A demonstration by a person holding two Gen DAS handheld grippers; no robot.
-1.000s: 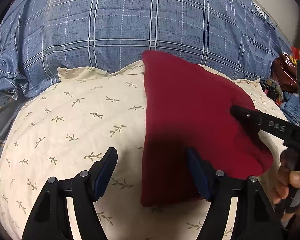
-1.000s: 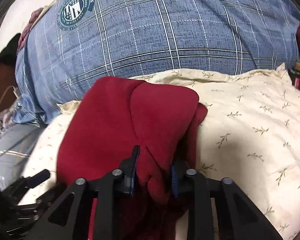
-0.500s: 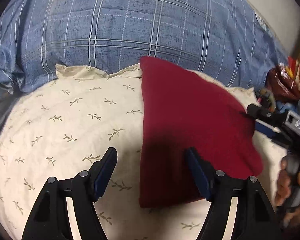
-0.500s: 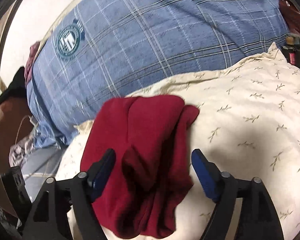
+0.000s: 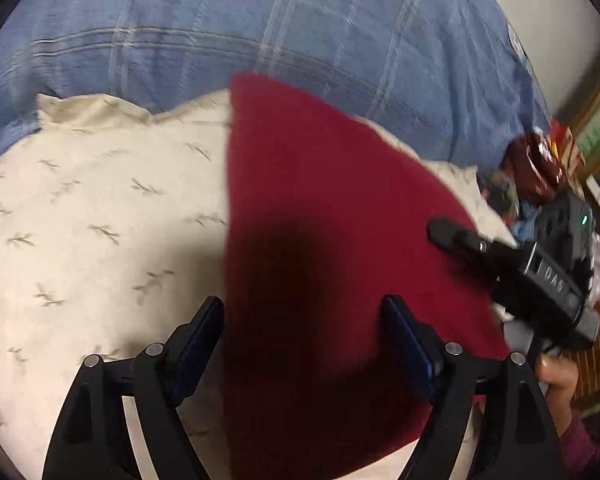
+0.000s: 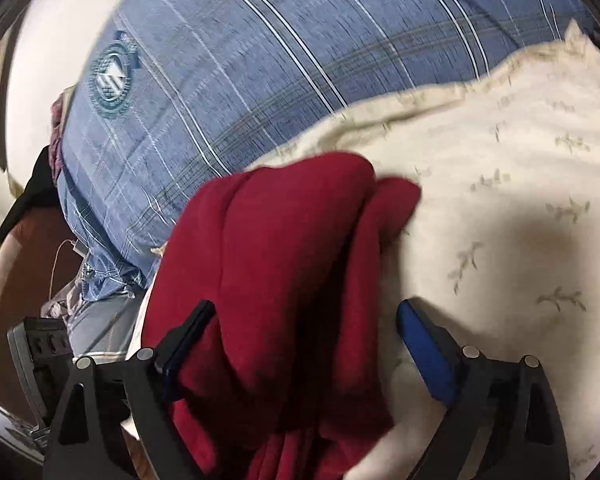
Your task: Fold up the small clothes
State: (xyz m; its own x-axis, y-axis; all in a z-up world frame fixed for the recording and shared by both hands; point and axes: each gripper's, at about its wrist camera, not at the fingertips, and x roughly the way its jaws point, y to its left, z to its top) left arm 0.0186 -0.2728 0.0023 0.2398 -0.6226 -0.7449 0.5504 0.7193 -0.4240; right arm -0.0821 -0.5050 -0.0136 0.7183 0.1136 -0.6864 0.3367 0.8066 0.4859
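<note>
A: Where is the garment?

B: A dark red garment (image 5: pixel 320 208) lies folded on a cream pillow with a small leaf print (image 5: pixel 100 216). In the left wrist view it fills the centre and lower right of the frame. Its straight left edge runs down the middle.

A: And the grippers?

B: The left gripper (image 5: pixel 304 344) hangs over the garment's lower part. Its jaws are wide apart and opening, with red cloth under the gap, and the pads do not press on it. The right gripper (image 6: pixel 306 336) sits at the bottom of its own view, jaws also wide and opening. A bunched fold of the garment (image 6: pixel 284 264) lies between them, not pinched.

A: What else is around?

B: Behind the pillow is blue plaid bedding (image 5: pixel 260 28); in the right wrist view it bears a round crest (image 6: pixel 110 80) at upper left. At the right edge of the left wrist view the other gripper's black body crosses the garment's edge, held by a hand (image 5: pixel 556 376). Blurred red and coloured clutter (image 5: pixel 540 160) sits beyond it. A dark shadow covers the garment's middle.
</note>
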